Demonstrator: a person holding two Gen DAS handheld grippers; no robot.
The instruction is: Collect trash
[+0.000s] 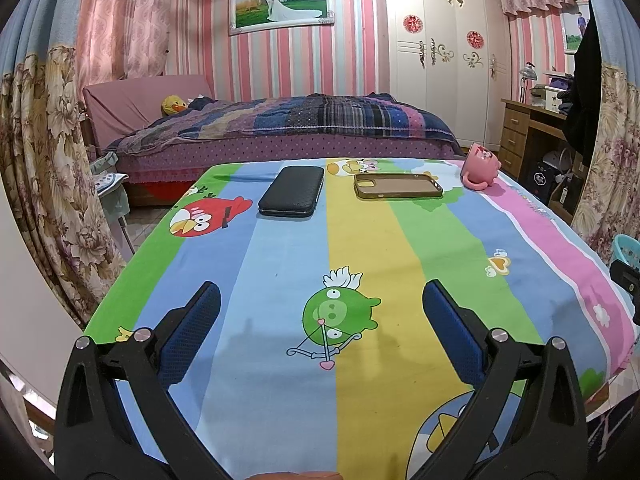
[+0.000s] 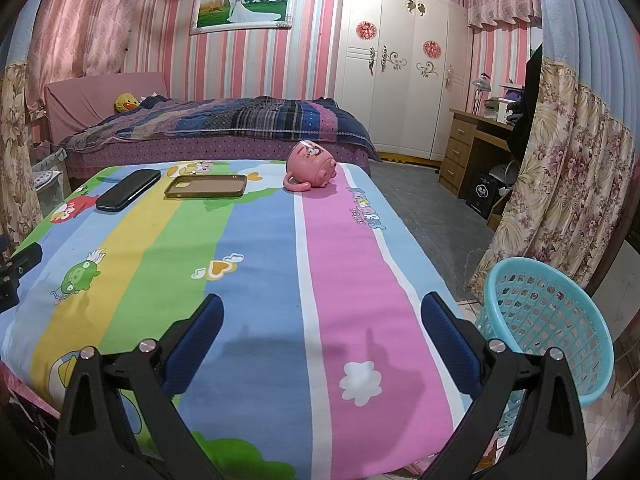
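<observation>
1. Both grippers hover over the near end of the desk [image 1: 400,240], which is covered by a striped cartoon cloth. Left gripper [image 1: 320,300]: fingers spread wide, nothing between them. Right gripper [image 2: 320,312]: likewise wide and empty.
2. Items on the far end of the desk, left to right: black phone [image 1: 291,191], empty brown phone case [image 1: 398,186] lying inner side up, pink mug [image 2: 314,164] tipped on its side with its handle on the cloth. No wrappers or paper visible; which of these counts as trash cannot be told from the views.
3. Receptacle: turquoise basket [image 2: 560,328] on the floor just beside the desk's right edge, next to the right gripper. Its inside is hard to read through the lattice.
4. Judgement: no pick has begun; the step is the approach. The right gripper suits the mug and any drop into the basket.
5. Technique: keep the fingers wide until they straddle the item. The case is flat and thin, so come in low along the cloth and close across its narrow width. For the mug, grip the body, not the handle; it looks liable to roll.
6. Risk: snagging the cloth and dragging the neighbours.
</observation>
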